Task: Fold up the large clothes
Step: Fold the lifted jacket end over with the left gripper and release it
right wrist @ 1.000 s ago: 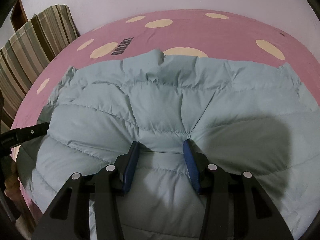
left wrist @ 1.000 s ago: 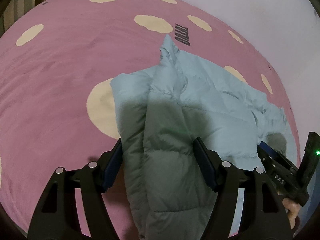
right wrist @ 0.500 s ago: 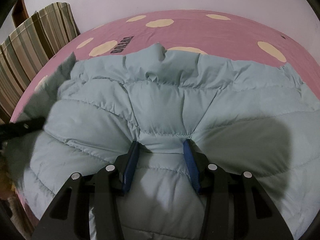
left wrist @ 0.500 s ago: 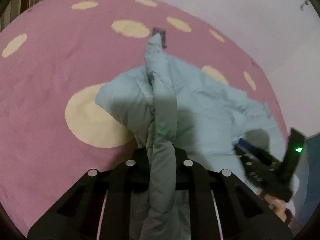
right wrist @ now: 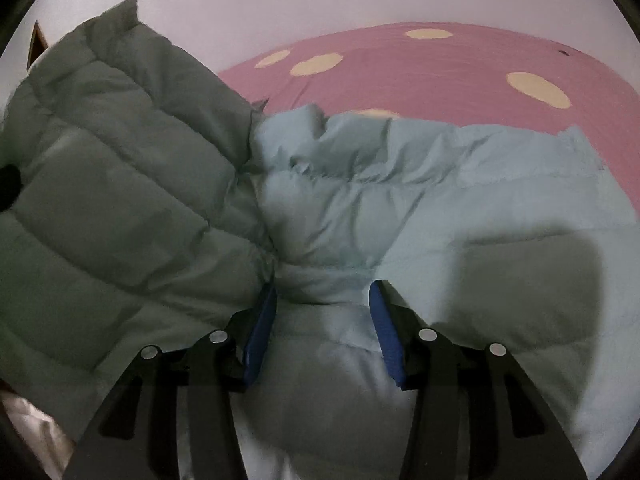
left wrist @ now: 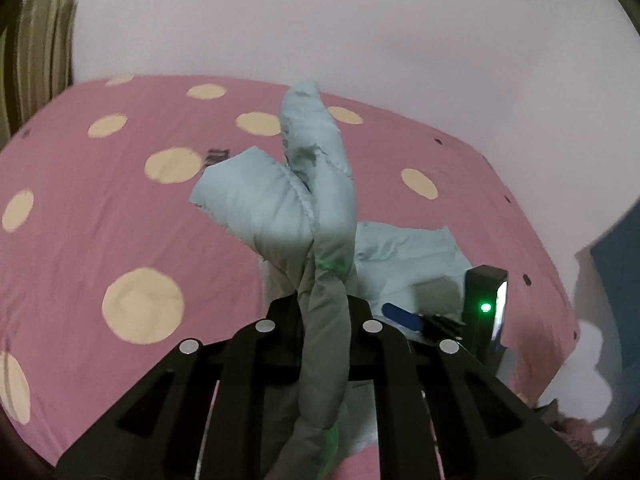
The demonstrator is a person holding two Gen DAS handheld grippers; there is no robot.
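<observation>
At the far left of the left wrist view a striped curtain [left wrist: 38, 52] hangs beside the pale wall [left wrist: 320, 20], and below it spreads the bed [left wrist: 100, 220] with its pink cover and cream dots. In the middle, the left gripper [left wrist: 322, 312] has just pressed its jaws together and pinches a thick fold of the light blue padded jacket [left wrist: 320, 200]; the pinched part stands up from the gripper like two puffy lobes, raised above the bed, while more of the jacket lies flat on the cover behind it and to the right. Further right in the same view, the right gripper [left wrist: 404, 316] shows one blue pad and a black body with a small green light, low on the flat part of the jacket. In the right wrist view, the raised part of the jacket [right wrist: 120, 180] fills the left side as a big shaded quilted flap that stands up and hides the bed behind it. In the middle, the right gripper [right wrist: 322, 312] has its jaws spread about halfway, and its blue pads [right wrist: 260, 328] press on a padded bulge of the jacket, one on each side. To the right, the rest of the jacket lies flat on the bed [right wrist: 460, 64], partly under a dark shadow.
</observation>
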